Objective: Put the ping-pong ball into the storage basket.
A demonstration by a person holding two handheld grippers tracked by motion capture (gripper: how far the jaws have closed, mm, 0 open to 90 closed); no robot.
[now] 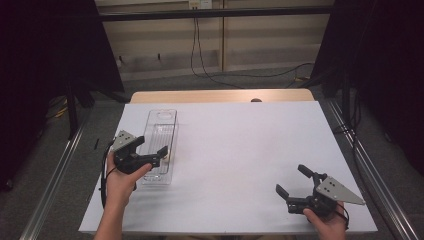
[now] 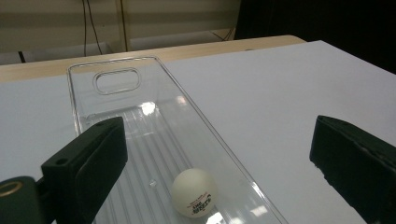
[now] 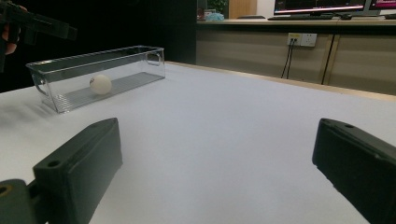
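- Left gripper (image 1: 152, 151) hangs over the near end of a clear plastic bin (image 1: 159, 145), its jaws spread wide and pinching nothing; in the left gripper view one jaw sits above the bin's left wall and the other out over the bare white surface to the right.
- Below and between those jaws, a white ping-pong ball (image 2: 194, 192) with small printed lettering rests on the ribbed floor of the bin, near the end closest to the gripper.
- The bin is long and narrow, lying lengthwise away from the person on the left part of the worktop (image 1: 240, 150), with an oval handle cutout (image 2: 117, 80) in its far end wall.
- Right gripper (image 1: 294, 181) is held low at the near right corner of the worktop, well apart from the bin, jaws likewise spread and empty, pointing toward the left.
- From the right gripper view the bin (image 3: 95, 74) stands far off with the ball (image 3: 101, 84) inside it, and the left gripper (image 3: 37, 22) above its end.
- The white worktop covers a wooden table whose edge (image 1: 220, 95) shows at the far side.
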